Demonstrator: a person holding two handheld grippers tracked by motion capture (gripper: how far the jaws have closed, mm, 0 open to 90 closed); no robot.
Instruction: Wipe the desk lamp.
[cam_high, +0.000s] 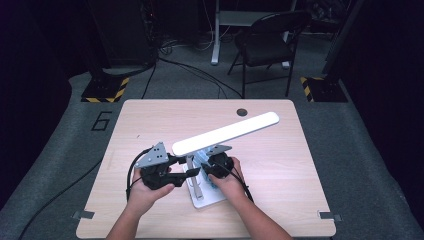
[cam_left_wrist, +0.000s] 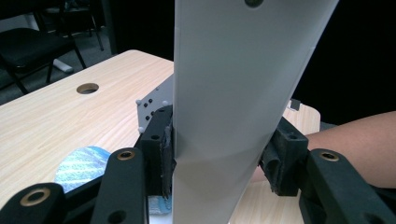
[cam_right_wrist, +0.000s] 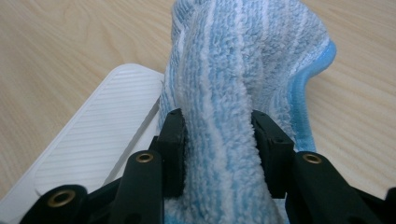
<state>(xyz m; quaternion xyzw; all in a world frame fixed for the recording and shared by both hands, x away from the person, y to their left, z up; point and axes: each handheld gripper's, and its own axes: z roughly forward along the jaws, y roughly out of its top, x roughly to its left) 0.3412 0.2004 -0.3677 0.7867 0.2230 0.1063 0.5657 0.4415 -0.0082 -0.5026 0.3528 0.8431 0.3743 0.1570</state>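
While the white lamp (cam_high: 225, 134) is standing near the middle of the bench (cam_high: 280, 165), the left tool (cam_left_wrist: 219, 163) is gripping the lamp's flat upright post, both pads pressing its edges. The right tool (cam_right_wrist: 219, 149) is clenching a blue striped cloth (cam_right_wrist: 243, 70), holding it just beside the lamp's ribbed white base (cam_right_wrist: 102, 135) at the near side of the bench.

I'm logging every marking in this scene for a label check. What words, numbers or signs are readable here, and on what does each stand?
"6": a large dark numeral on the grey floor beside the table's far left corner, in the high view.
No readable text on the white lamp, its ribbed base, the blue cloth or either gripper.
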